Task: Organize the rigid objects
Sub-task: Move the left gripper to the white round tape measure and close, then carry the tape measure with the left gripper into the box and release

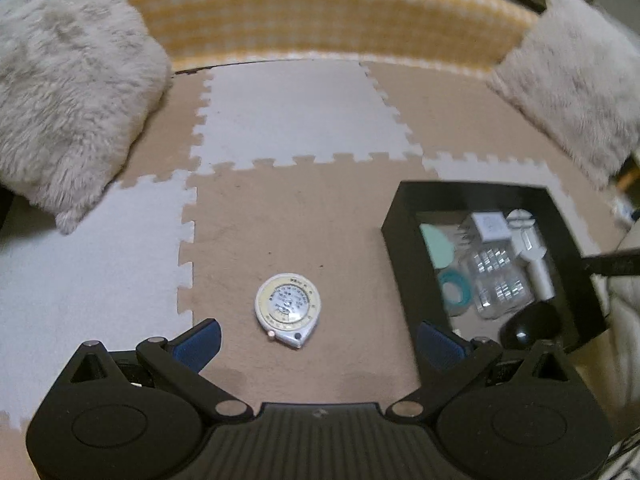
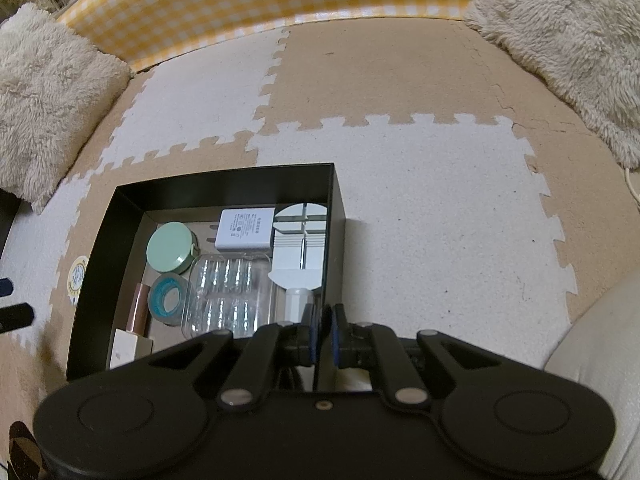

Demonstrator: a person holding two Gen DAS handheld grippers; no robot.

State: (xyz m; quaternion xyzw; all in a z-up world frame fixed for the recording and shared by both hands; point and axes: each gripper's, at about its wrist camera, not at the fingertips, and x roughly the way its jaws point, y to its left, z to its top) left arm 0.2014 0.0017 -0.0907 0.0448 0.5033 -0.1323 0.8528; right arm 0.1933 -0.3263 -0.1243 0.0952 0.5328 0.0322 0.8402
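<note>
A round white tape measure [image 1: 288, 305] lies on the tan foam mat, just ahead of and between the fingers of my open, empty left gripper [image 1: 318, 342]. It also shows small at the left in the right wrist view [image 2: 78, 276]. A black box [image 1: 404, 236] stands to the right of it and holds a mint round case [image 2: 170, 247], a teal tape roll [image 2: 170, 298], a white charger [image 2: 245, 229], a clear plastic case [image 2: 226, 292] and a white tool [image 2: 299, 248]. My right gripper [image 2: 323, 334] is shut on the box's right wall [image 2: 335, 216] at its near end.
Fluffy cream cushions lie at the left [image 1: 68, 92] and the right [image 1: 576, 92]. A yellow checked wall [image 1: 320, 12] closes off the back of the puzzle mat [image 2: 420, 184]. A rose-gold tube [image 2: 138, 308] and a small white box [image 2: 128, 346] lie in the black box's near left corner.
</note>
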